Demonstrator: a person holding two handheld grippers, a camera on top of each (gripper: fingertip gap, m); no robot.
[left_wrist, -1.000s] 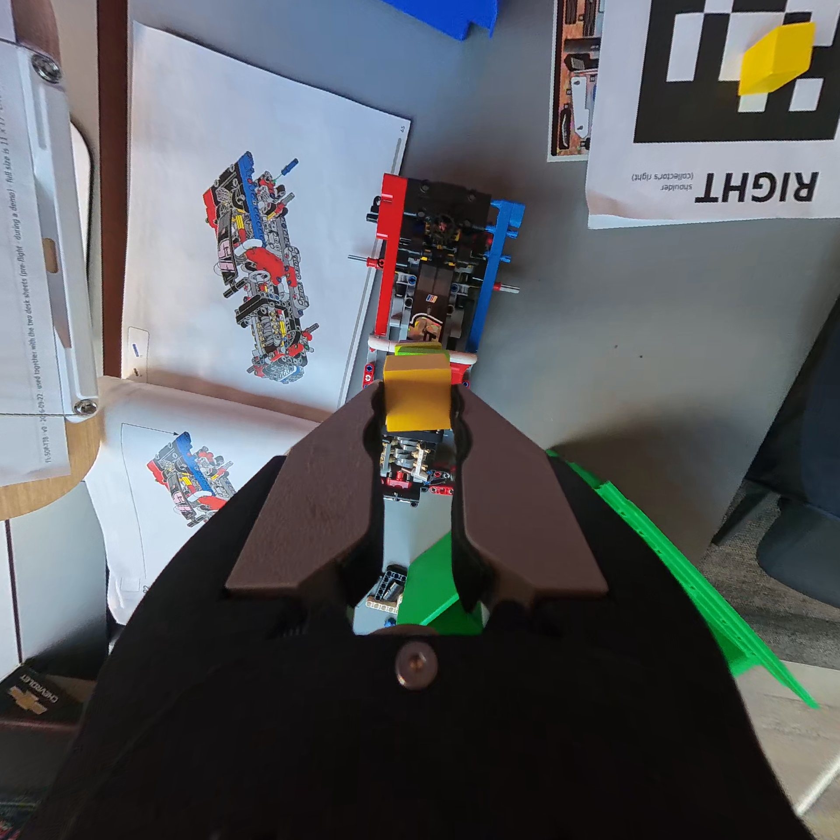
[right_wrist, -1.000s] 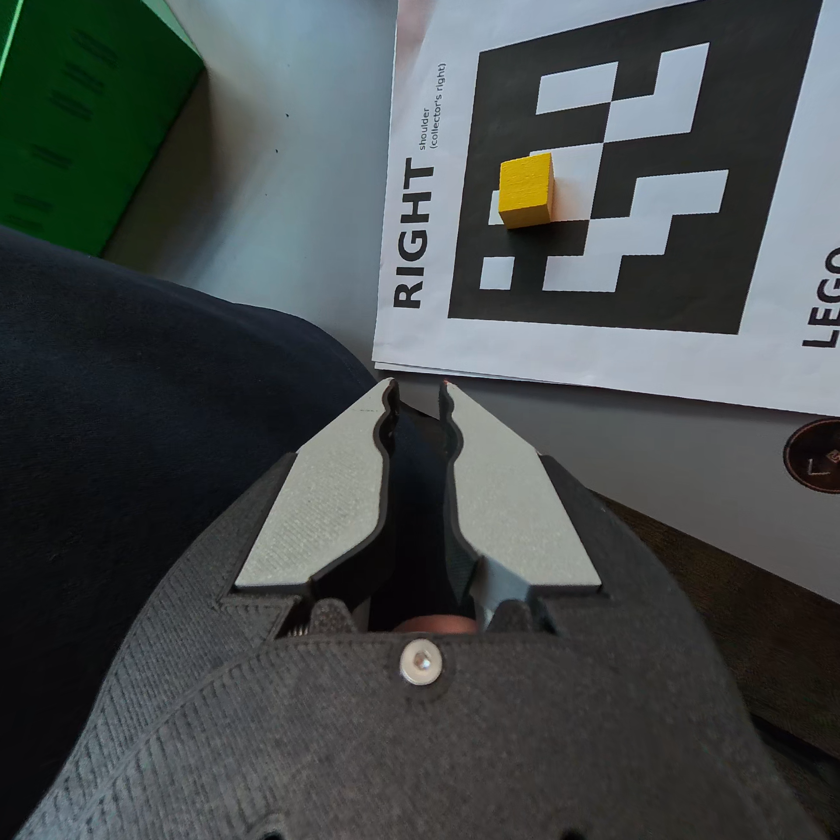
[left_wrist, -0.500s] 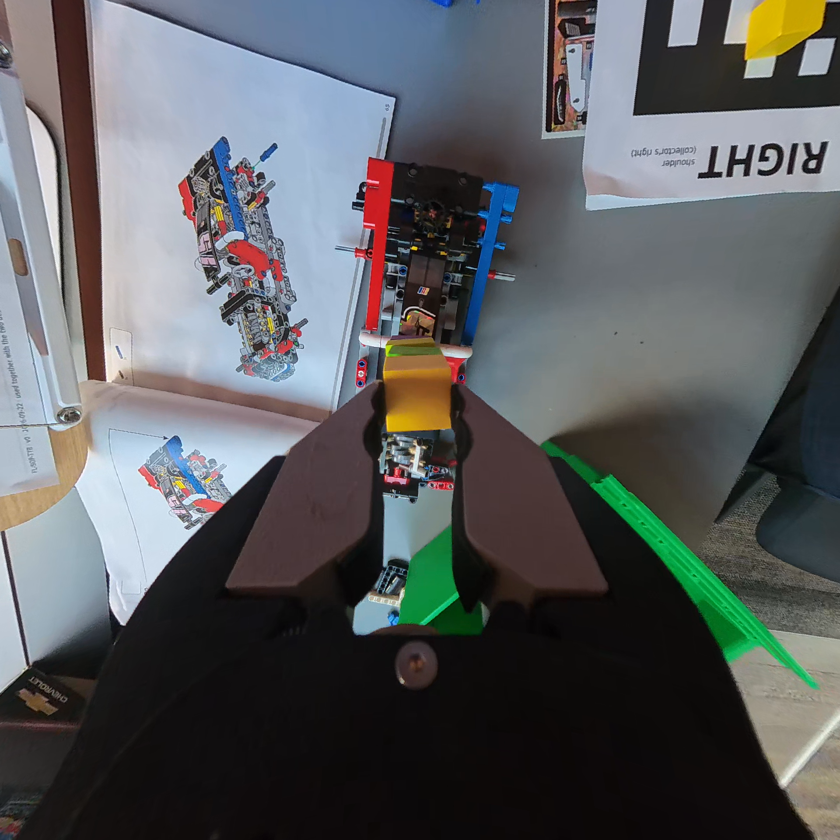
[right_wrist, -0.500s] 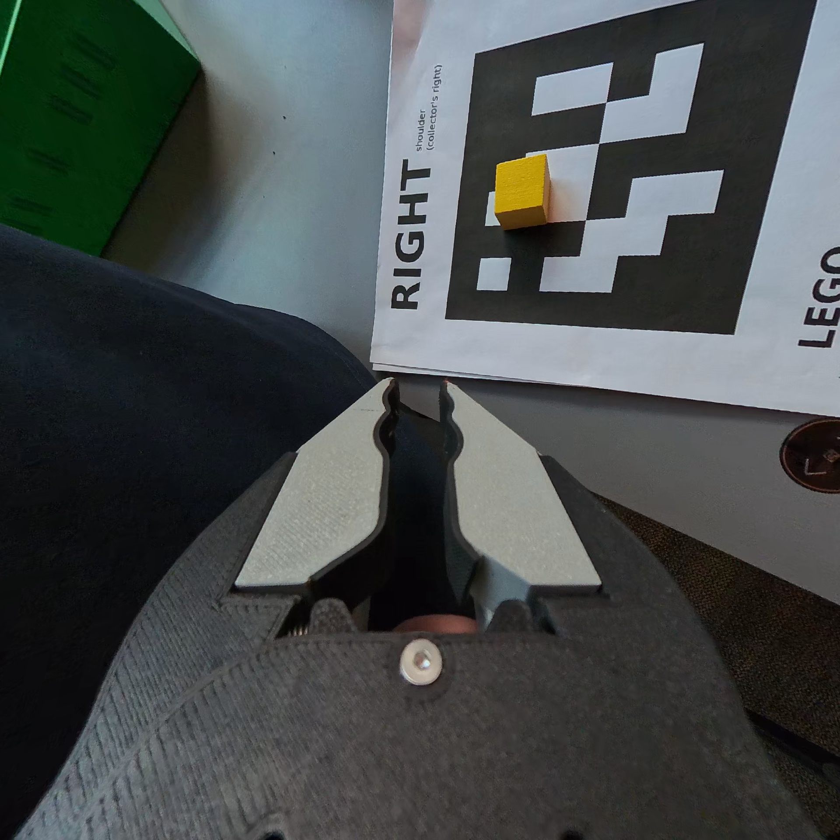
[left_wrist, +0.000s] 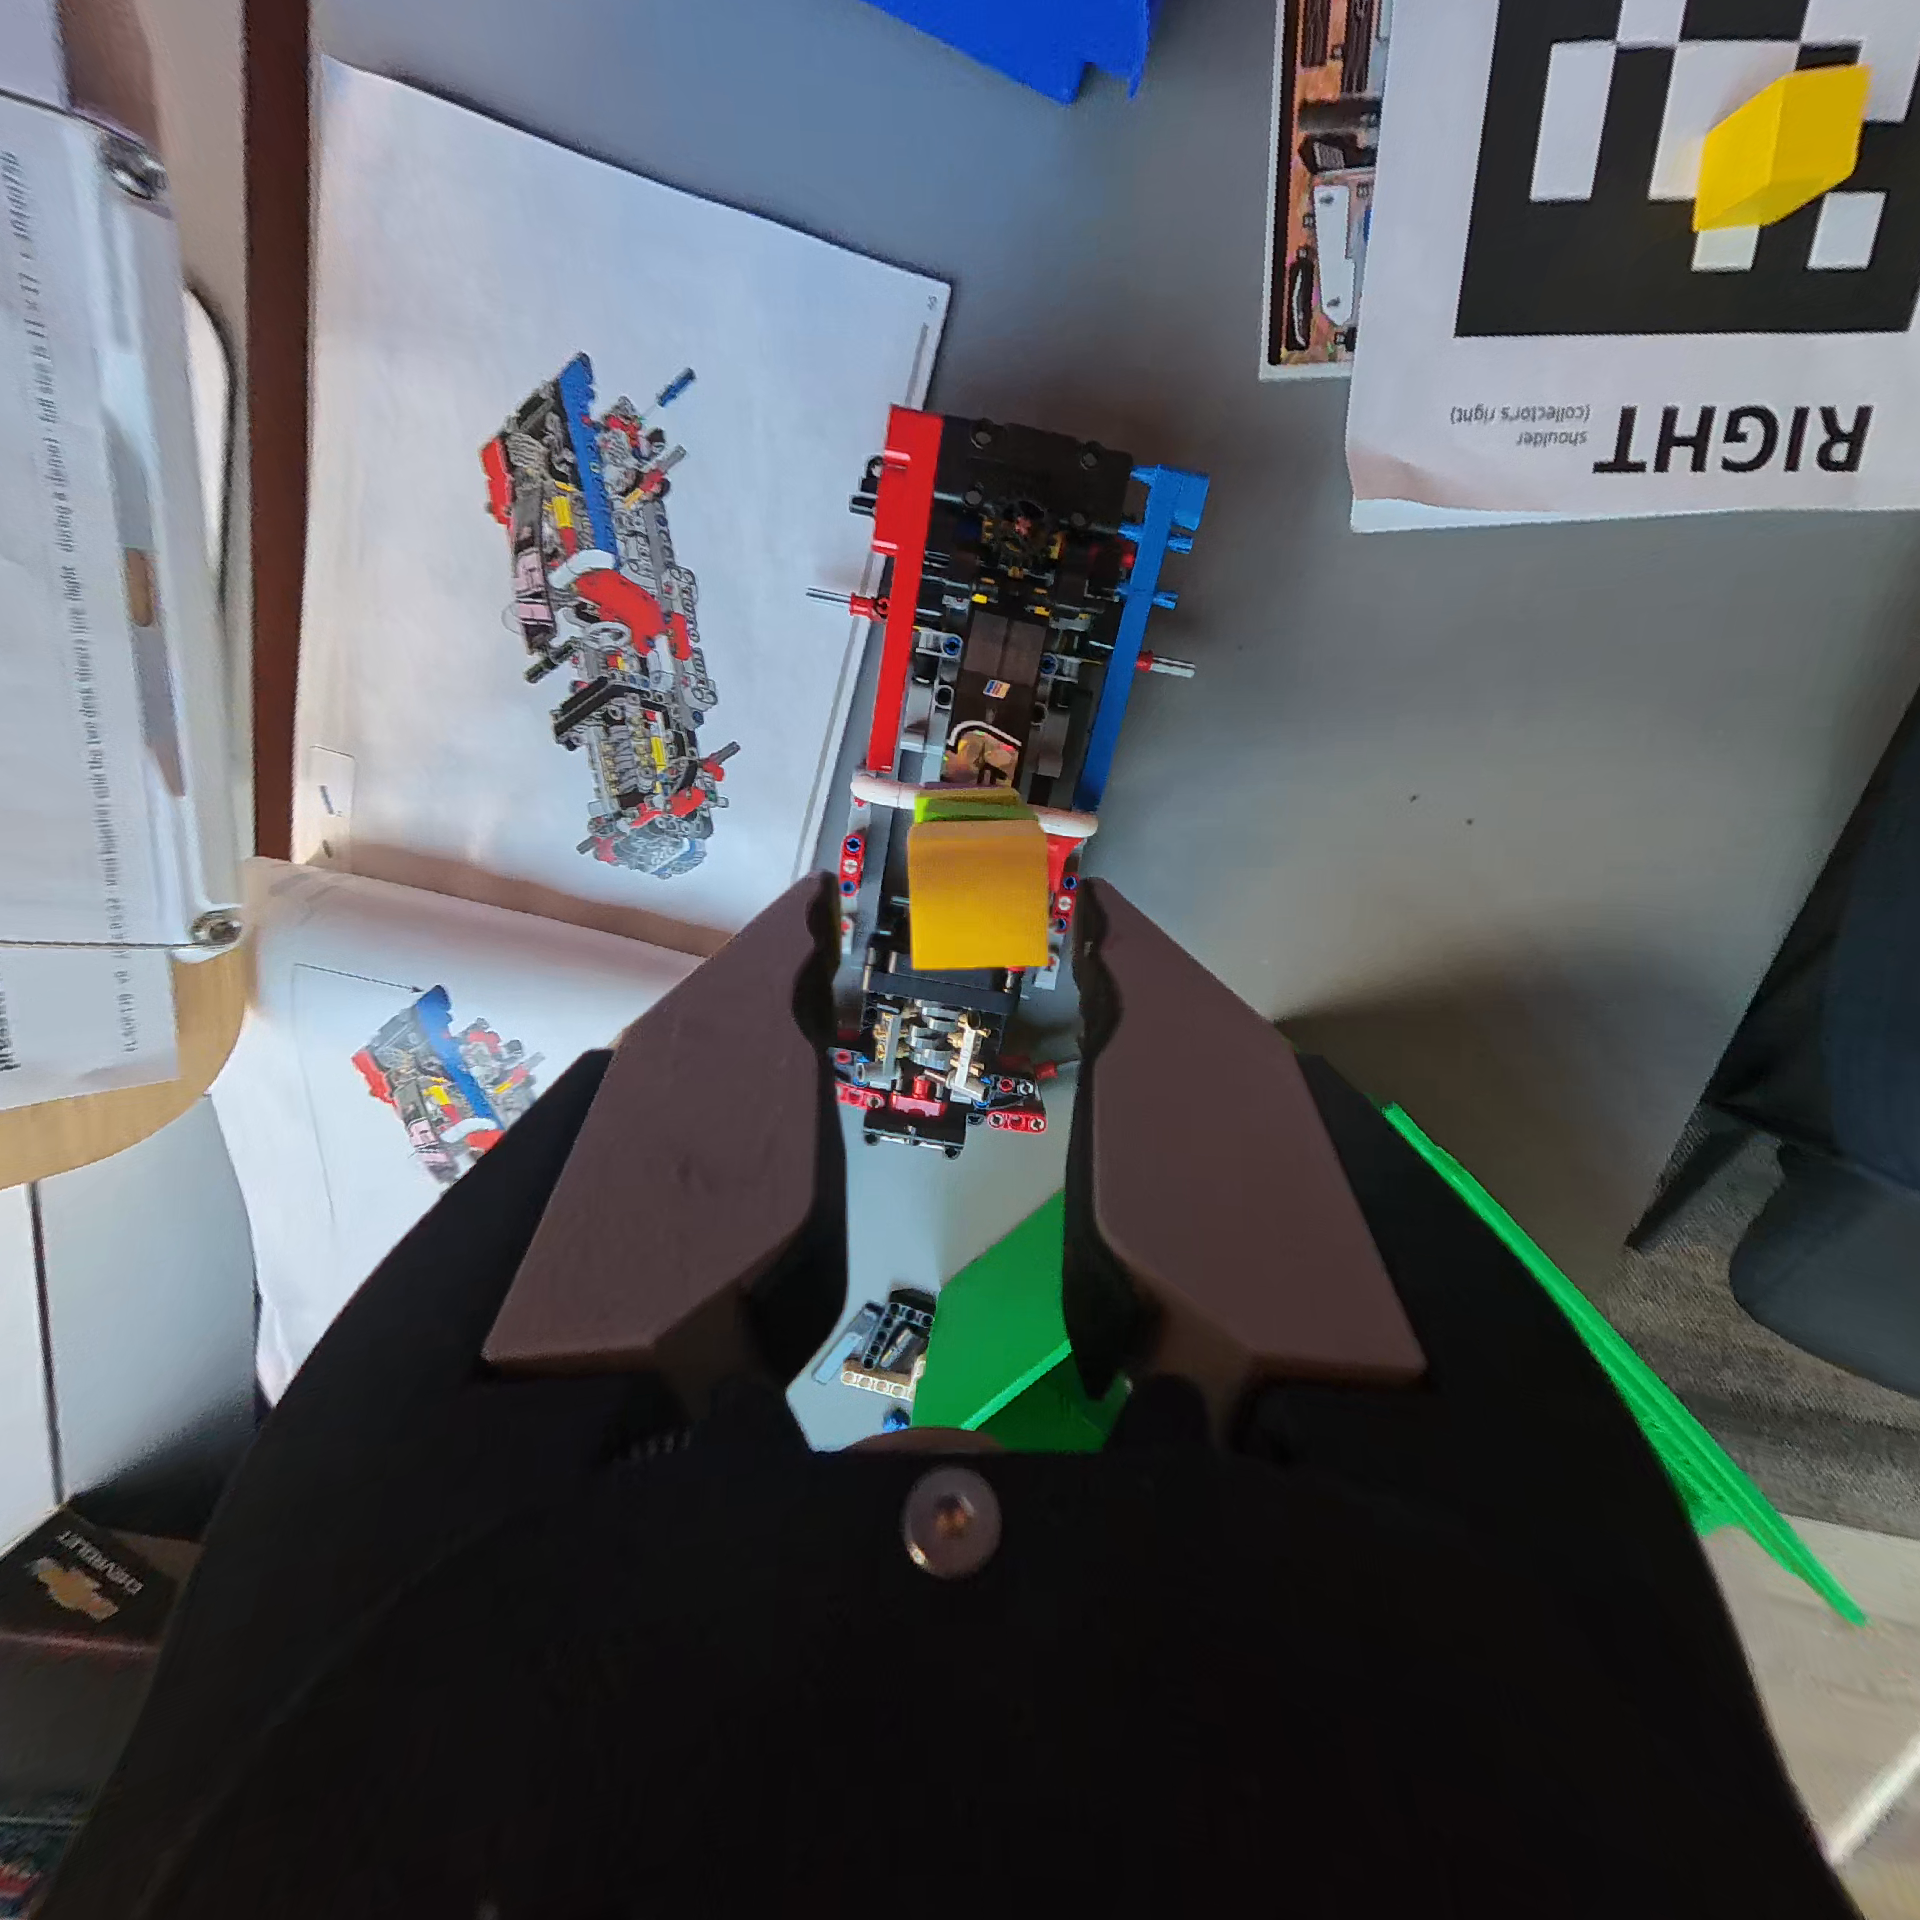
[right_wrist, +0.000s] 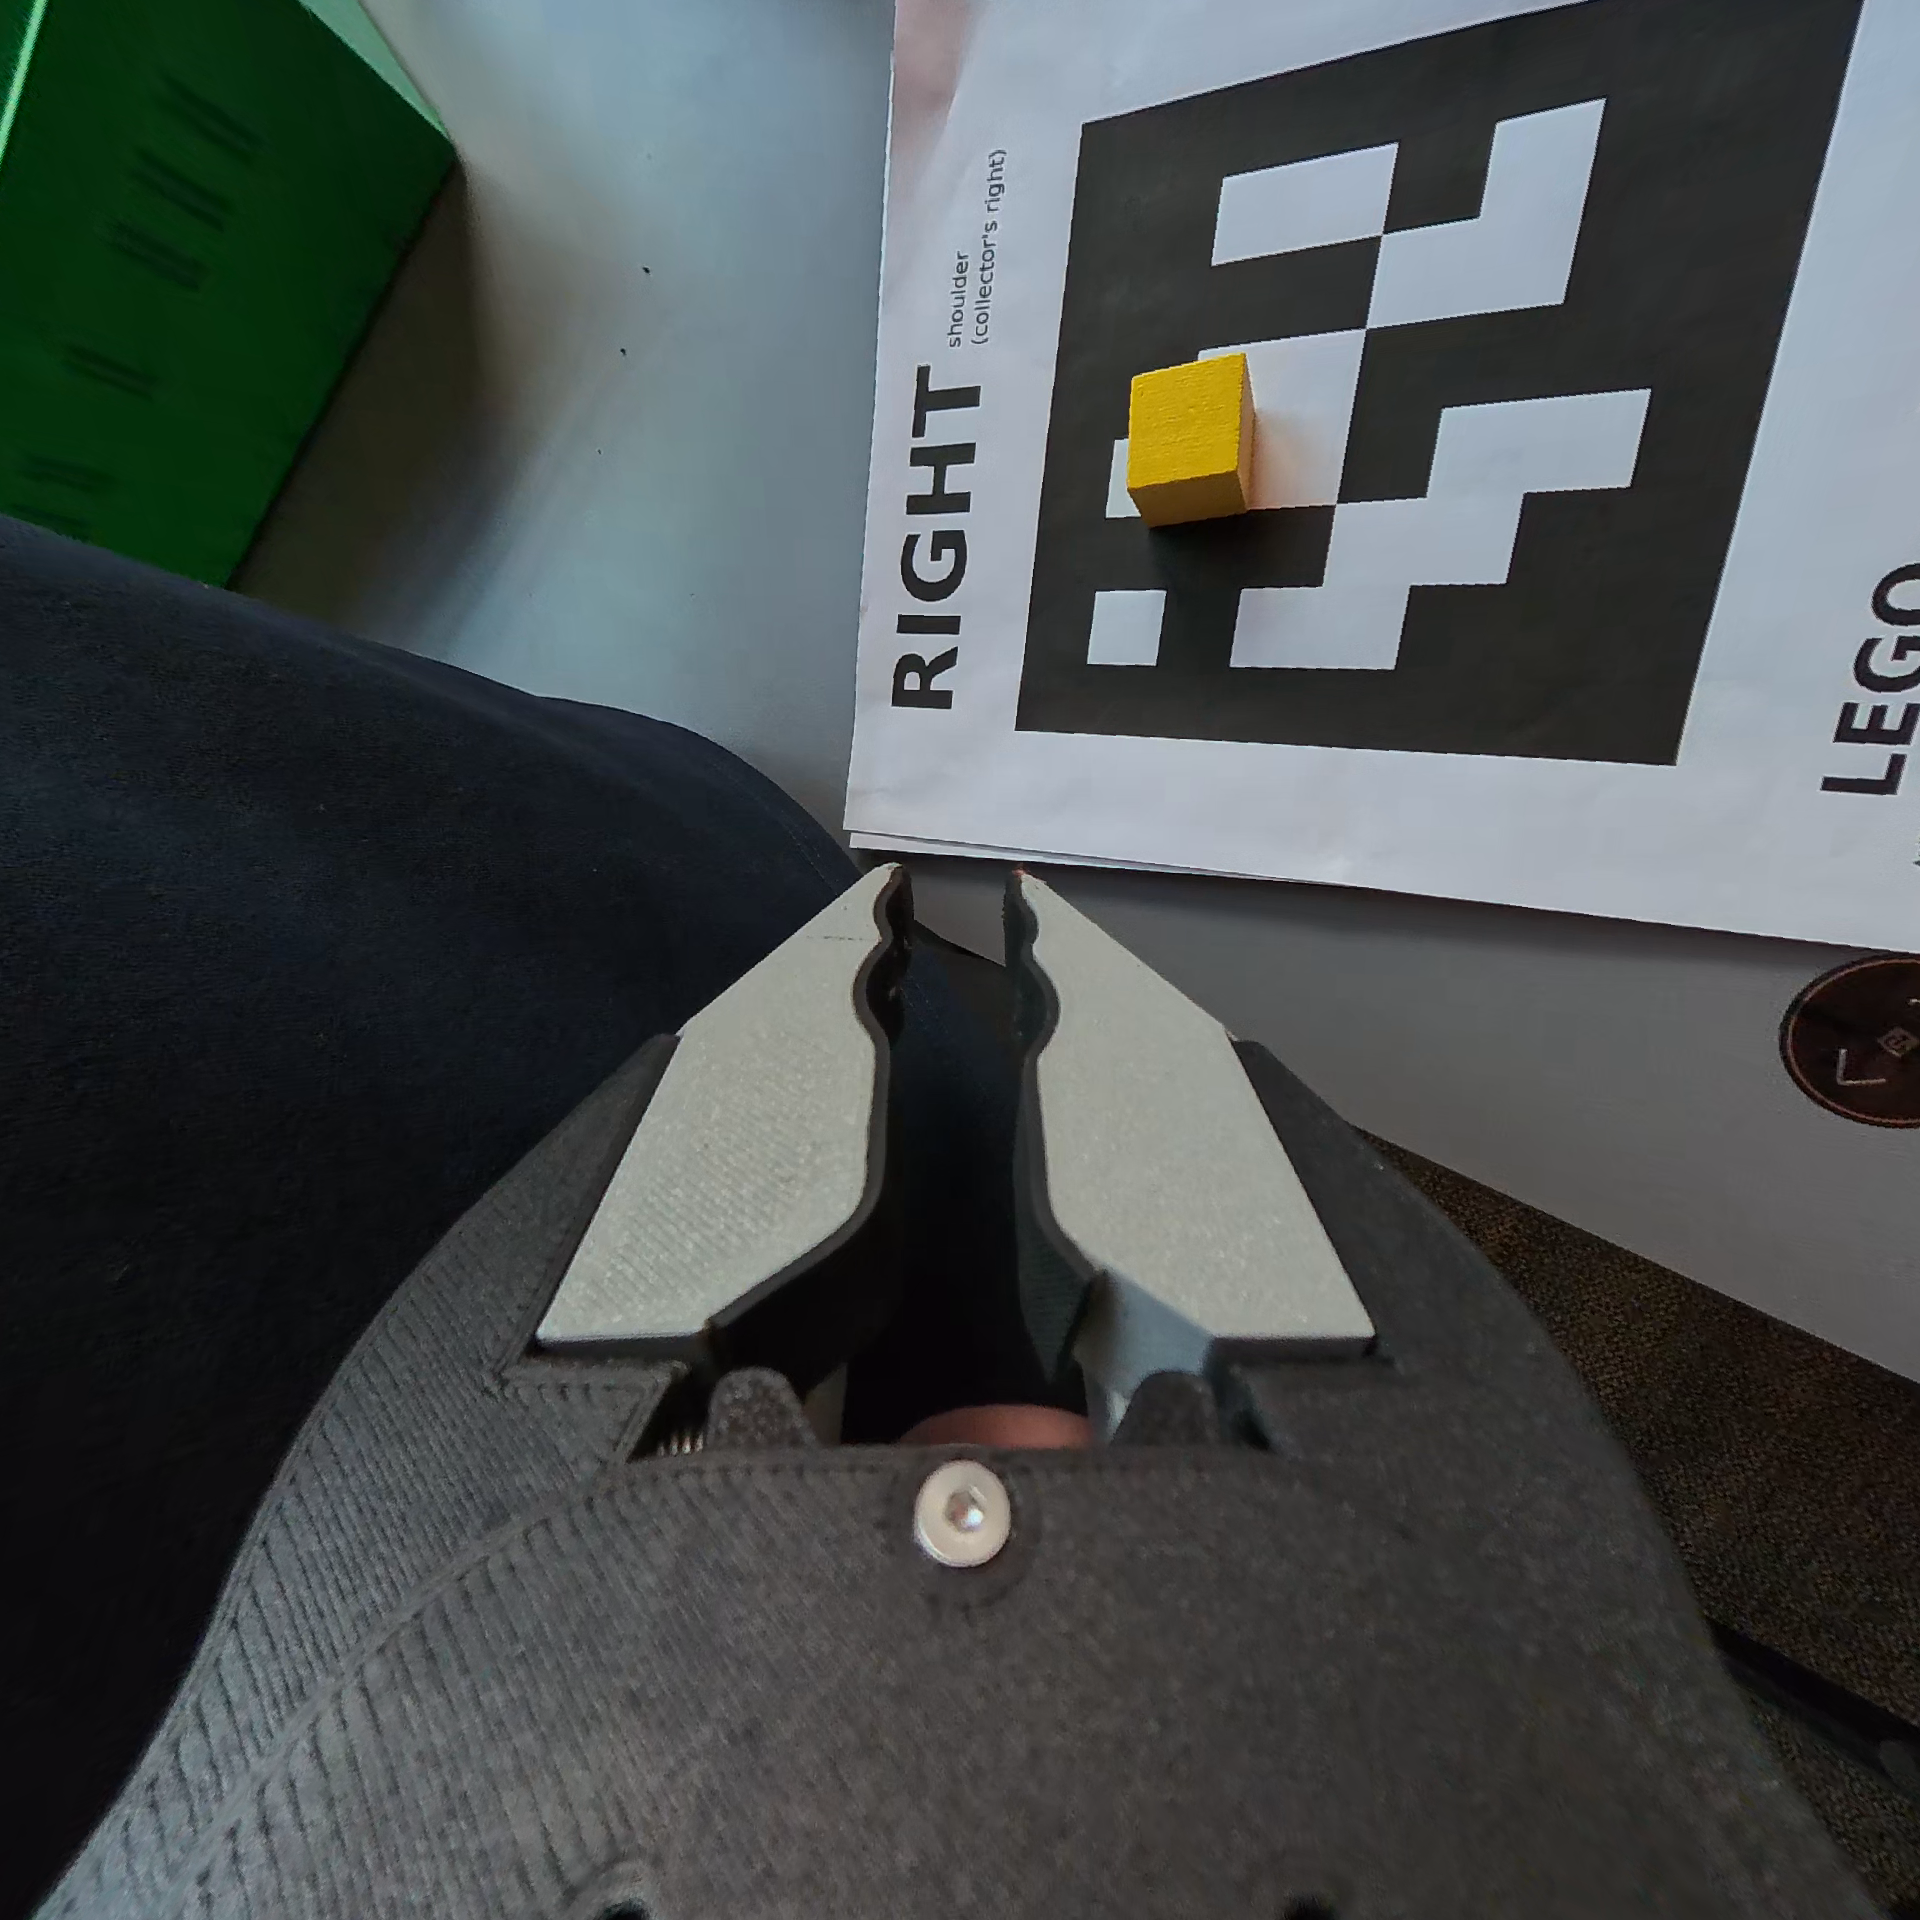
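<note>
Left gripper (left_wrist: 956, 914) spread, pads clear of yellow block (left_wrist: 975, 902) at frame centre. Right gripper (right_wrist: 956, 883) slightly parted, holding nothing.

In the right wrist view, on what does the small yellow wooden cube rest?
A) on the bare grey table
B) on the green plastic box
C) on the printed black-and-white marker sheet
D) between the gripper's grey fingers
C: the small yellow wooden cube stands on the printed black-and-white marker sheet, apart from the right gripper.

One brick-built vehicle chassis (left_wrist: 1013, 665), one yellow cube (right_wrist: 1190, 436), two printed instruction sheets (left_wrist: 623, 520), one checkered marker sheet (right_wrist: 1351, 436).
</note>
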